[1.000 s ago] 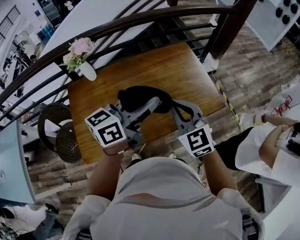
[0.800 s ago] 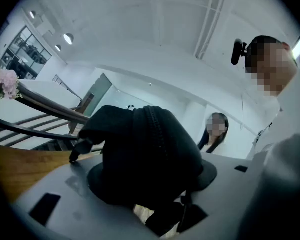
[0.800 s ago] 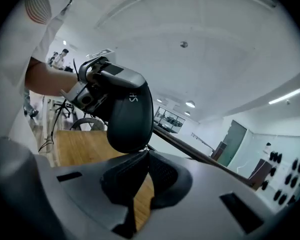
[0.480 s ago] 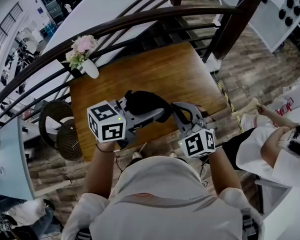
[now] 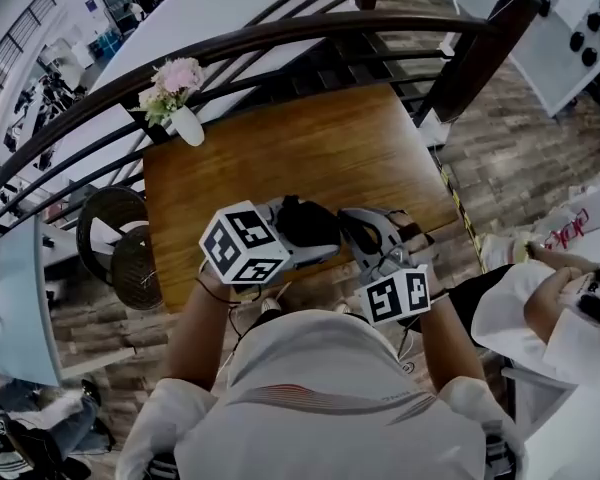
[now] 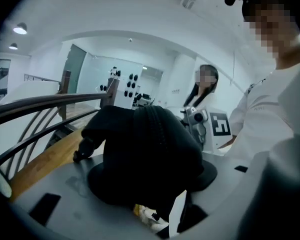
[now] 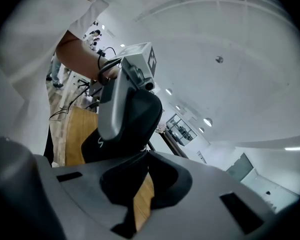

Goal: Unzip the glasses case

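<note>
My left gripper [image 5: 298, 230] is shut across the black glasses case [image 5: 308, 222] and holds it above the near edge of the wooden table [image 5: 310, 148]. In the left gripper view the case [image 6: 145, 149] fills the space between the jaws, with its zipper [image 6: 151, 126] running over the top and a small tab [image 6: 82, 151] at its left end. My right gripper [image 5: 350, 230] meets the case from the right. In the right gripper view its pads [image 7: 162, 176] are shut, and a thin dark piece at the edge of the case [image 7: 135, 116] runs in between them.
A white vase of pink flowers [image 5: 180, 108] stands on the table's far left corner. A dark curved railing [image 5: 280, 43] runs behind the table. Round wicker seats [image 5: 120, 258] stand at the left. A person in white [image 5: 540, 308] sits at the right.
My left gripper has rolled and brought the case down and nearer to me, towards the table's front edge. The right gripper has rolled as well and stayed at the case.
</note>
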A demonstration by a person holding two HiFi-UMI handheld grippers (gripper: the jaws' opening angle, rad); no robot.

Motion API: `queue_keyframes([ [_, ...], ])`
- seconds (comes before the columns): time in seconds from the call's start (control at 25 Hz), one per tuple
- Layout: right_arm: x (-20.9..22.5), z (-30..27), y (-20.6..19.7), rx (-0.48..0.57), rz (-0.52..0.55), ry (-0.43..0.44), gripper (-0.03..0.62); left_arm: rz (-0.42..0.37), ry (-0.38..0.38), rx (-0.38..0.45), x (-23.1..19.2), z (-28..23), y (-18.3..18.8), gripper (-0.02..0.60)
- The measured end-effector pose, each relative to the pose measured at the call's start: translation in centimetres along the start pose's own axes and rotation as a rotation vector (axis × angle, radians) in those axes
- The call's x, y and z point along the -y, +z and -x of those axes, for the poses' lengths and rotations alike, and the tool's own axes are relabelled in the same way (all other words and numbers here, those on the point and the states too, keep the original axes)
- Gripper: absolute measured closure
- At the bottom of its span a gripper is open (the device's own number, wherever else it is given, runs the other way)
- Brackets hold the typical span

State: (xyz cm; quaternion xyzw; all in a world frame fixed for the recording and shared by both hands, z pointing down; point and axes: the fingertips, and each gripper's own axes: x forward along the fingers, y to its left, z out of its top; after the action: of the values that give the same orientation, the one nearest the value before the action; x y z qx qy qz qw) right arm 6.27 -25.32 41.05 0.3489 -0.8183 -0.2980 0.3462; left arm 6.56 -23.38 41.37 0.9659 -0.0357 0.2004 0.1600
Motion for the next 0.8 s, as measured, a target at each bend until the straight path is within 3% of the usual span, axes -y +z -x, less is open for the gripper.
queue_keyframes([
  [0.4, -1.0, -0.4, 1.3, -0.026, 0.256, 0.045, 0.540, -0.102, 0.052, -0.308, -0.6, -2.8, -6.1, 0.319],
  [0.8, -3.5, -0.8, 1.9, -0.041, 0.441, 0.129, 0.539, -0.140, 0.008, -0.508, -0.6, -3.2, -9.8, 0.319],
])
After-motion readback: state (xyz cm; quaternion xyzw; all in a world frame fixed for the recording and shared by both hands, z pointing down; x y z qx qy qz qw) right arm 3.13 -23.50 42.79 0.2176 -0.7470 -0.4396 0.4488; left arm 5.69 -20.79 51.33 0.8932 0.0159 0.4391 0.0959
